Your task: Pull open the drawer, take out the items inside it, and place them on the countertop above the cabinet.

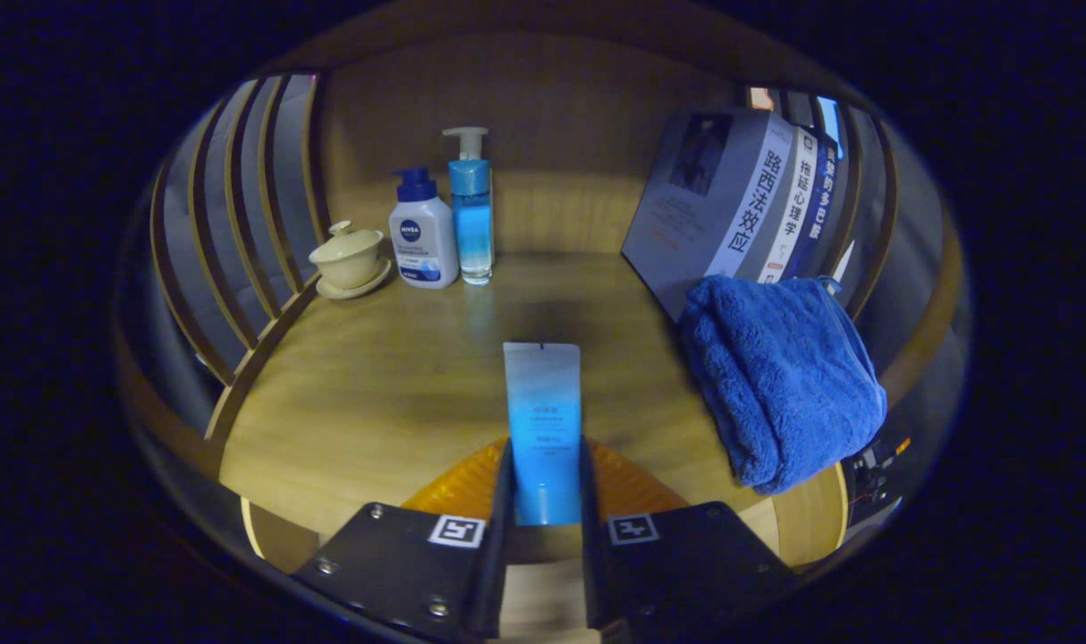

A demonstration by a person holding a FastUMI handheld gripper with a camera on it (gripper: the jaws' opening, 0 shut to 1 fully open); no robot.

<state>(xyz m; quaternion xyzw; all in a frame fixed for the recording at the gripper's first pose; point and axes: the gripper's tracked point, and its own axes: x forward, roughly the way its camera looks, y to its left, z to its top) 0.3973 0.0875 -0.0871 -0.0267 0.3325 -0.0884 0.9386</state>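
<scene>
My gripper (543,487) is shut on a blue-and-white cosmetic tube (543,411), both fingers pressing its lower end. The tube points away from me over the wooden countertop (382,376); I cannot tell whether it touches the wood. Under the fingers shows an orange ribbed object (458,483), partly hidden by them and by the tube. A folded blue towel (780,376) lies on the countertop to the right of the tube.
At the back left stand a lidded cream teacup on a saucer (349,257), a white pump bottle (423,233) and a blue pump bottle (470,210). Several books (740,192) lean at the back right behind the towel. Curved wooden slats (239,206) fence both sides.
</scene>
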